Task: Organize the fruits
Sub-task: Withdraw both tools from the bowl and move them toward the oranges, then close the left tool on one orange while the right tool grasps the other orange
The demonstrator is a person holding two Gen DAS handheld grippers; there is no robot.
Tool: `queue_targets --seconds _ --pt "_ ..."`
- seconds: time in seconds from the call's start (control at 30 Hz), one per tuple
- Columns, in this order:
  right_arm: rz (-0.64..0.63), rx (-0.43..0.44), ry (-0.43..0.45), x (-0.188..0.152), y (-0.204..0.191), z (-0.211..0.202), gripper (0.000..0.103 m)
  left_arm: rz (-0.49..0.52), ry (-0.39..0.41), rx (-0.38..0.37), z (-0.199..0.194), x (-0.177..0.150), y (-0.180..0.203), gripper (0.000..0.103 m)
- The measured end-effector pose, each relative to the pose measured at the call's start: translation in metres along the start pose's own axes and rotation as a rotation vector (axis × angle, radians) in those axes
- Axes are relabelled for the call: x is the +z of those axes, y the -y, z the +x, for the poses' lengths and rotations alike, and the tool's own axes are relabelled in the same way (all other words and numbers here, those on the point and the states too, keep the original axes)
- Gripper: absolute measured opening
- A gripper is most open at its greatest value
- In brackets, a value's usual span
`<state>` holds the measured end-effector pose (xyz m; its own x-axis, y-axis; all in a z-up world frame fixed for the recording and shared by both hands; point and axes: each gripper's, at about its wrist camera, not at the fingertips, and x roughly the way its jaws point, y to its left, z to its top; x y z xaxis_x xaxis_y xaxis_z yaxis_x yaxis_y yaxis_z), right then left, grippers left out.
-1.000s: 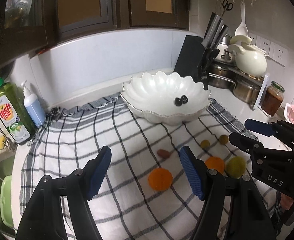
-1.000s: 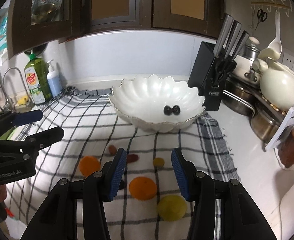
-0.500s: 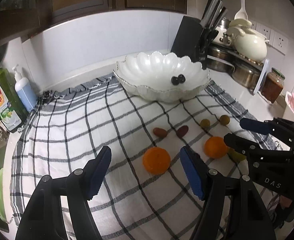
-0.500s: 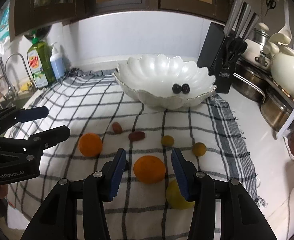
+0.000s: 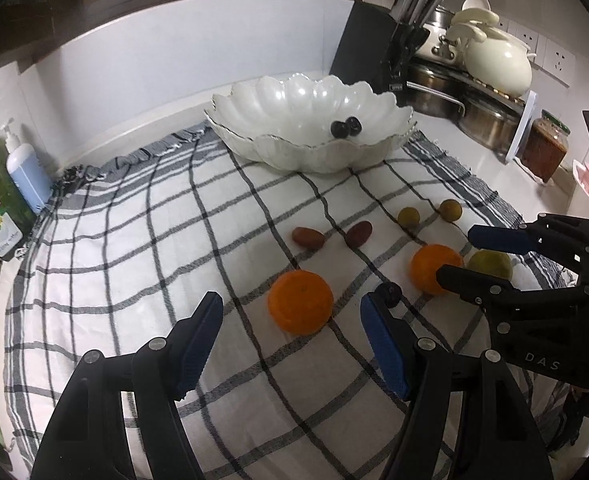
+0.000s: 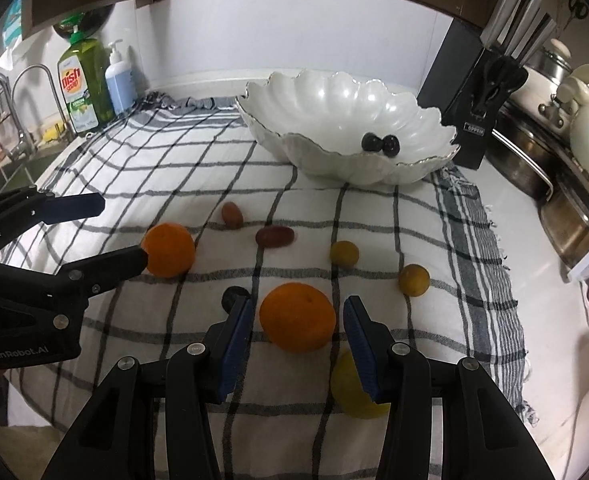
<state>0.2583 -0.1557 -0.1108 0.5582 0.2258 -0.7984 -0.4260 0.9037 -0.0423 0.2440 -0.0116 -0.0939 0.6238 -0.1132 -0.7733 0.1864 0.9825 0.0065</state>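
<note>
The left tongs [image 5: 290, 312] stand open over an orange [image 5: 300, 302] on the checked cloth [image 5: 134, 248]; two dark fruits [image 5: 345, 127] lie in the white bowl [image 5: 294, 152].

yellow-green fruit [image 6: 354, 394]: half behind right finger | dark grape [image 5: 388, 294] (partly hidden)

White counter [image 6: 514, 248], checked cloth [image 6: 166, 168] spread over it, knife block [image 6: 474, 92], soap bottles [image 6: 84, 80]

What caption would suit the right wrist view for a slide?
Right tool open around a round orange fruit on the checked cloth, white scalloped bowl behind.
</note>
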Motion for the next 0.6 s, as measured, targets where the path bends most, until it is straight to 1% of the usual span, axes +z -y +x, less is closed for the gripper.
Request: queue_targets --seconds 0.23,0.5,0.6 --pt "-0.022 0.007 -0.039 0.003 0.000 0.014 0.048 0.005 -0.029 -0.009 0.017 0.002 0.002 0.070" --pt "-0.036 0.058 -0.075 0.006 -0.001 0.027 0.048 0.002 -0.069 -0.042 0.033 0.003 0.003 0.070" --pt "-0.039 0.066 -0.078 0.006 -0.002 0.029 0.048 0.002 -0.072 -0.037 0.036 0.004 0.003 0.069"
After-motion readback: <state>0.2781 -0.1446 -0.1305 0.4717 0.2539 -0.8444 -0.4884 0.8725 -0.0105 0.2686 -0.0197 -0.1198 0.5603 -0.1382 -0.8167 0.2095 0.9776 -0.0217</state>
